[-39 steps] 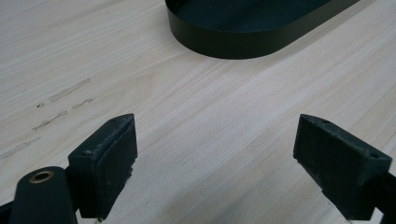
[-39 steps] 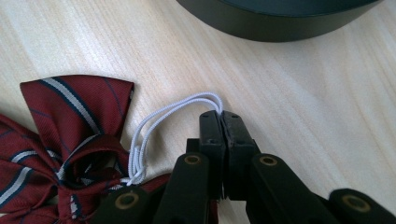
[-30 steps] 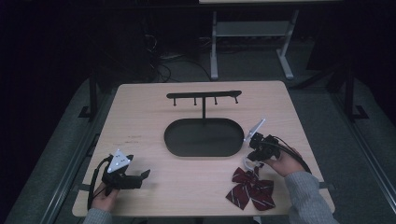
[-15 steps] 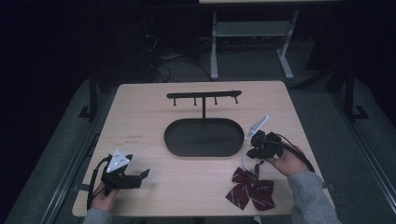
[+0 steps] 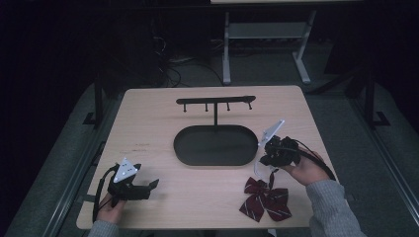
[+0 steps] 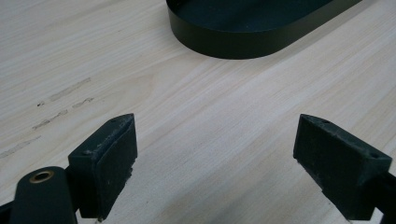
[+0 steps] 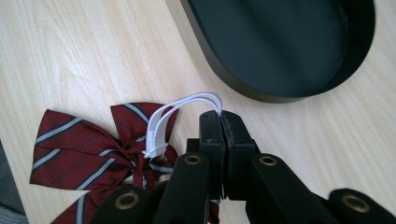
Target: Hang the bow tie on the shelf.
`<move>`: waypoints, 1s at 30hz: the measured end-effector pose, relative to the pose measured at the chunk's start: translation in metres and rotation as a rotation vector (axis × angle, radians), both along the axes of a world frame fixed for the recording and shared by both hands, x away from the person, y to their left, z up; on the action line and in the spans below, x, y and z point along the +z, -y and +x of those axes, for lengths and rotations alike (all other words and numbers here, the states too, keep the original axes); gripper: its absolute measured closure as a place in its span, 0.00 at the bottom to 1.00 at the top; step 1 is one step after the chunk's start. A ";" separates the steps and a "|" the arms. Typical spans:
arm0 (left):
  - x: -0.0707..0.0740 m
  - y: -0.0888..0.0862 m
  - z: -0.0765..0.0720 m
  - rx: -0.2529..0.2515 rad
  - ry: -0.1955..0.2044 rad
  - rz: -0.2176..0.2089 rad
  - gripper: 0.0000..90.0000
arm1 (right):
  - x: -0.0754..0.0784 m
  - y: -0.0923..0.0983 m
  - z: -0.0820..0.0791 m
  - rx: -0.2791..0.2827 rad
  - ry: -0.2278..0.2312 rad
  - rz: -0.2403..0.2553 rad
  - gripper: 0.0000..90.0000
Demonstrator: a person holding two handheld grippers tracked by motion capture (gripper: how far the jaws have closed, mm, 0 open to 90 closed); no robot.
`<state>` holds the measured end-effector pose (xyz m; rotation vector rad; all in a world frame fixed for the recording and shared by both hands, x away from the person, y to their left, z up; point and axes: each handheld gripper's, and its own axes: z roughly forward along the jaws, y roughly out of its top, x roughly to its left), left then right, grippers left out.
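Across the high view, a pale wooden table (image 5: 148,128) stood in a dark room, with a black oval tray (image 5: 216,144) near its middle and a black rack of small pegs (image 5: 216,101) rising from the tray's far edge. At the near left corner, the left gripper (image 5: 148,185) rested low over the wood in a person's hand, well apart from the tray. On the right, the right gripper (image 5: 264,160) sat just beside the tray's right end, and a dark red striped bow tie (image 5: 266,198) lay on the table near the front edge — joined to that gripper by a thin white elastic loop (image 5: 258,170). Seen from the left gripper view, the two black jaws stood wide apart with bare wood between them, gripping nothing; the tray's wall (image 6: 219,37) curved across the top. From the right gripper view, the jaws were pressed together on the white elastic loop (image 7: 187,105), which arched down to the knot of the bow tie (image 7: 79,144) — the bow lay at the lower left, on the wood beside the tray (image 7: 280,46).
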<state>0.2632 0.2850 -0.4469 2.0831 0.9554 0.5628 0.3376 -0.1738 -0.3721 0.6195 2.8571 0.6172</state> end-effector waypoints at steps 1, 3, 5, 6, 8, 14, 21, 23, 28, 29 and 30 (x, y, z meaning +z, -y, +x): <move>0.000 0.000 0.000 0.000 -0.001 0.000 0.15 | 0.003 -0.001 0.000 0.003 0.004 -0.003 0.98; 0.000 0.000 0.000 -0.004 0.002 0.006 0.15 | 0.008 -0.003 -0.001 0.010 0.011 -0.004 0.98; 0.000 0.001 0.000 -0.001 0.003 0.000 0.15 | 0.012 -0.006 -0.002 0.017 0.021 -0.010 0.98; 0.000 0.001 0.000 0.001 0.003 0.000 0.15 | 0.014 -0.006 -0.002 0.018 0.024 -0.008 0.98; 0.001 0.001 0.000 0.000 0.004 0.001 0.15 | 0.018 -0.007 -0.003 0.023 0.027 -0.002 0.98; 0.000 0.000 0.001 -0.001 0.002 0.005 0.15 | 0.028 -0.007 -0.002 0.036 0.032 0.015 0.98; 0.000 0.000 0.001 0.006 0.004 -0.004 0.15 | 0.033 -0.011 0.000 0.061 0.027 0.017 0.98; 0.000 0.000 0.002 0.005 0.004 -0.003 0.15 | 0.036 -0.013 0.001 0.070 0.030 0.019 0.98; -0.001 0.000 0.001 0.006 0.004 -0.008 0.15 | 0.045 -0.015 0.002 0.073 0.037 0.035 0.98; 0.000 -0.001 0.001 0.007 0.005 -0.008 0.15 | 0.050 -0.016 0.003 0.075 0.046 0.033 0.98; 0.000 -0.001 0.001 0.007 0.005 -0.008 0.15 | 0.050 -0.016 0.003 0.075 0.046 0.033 0.98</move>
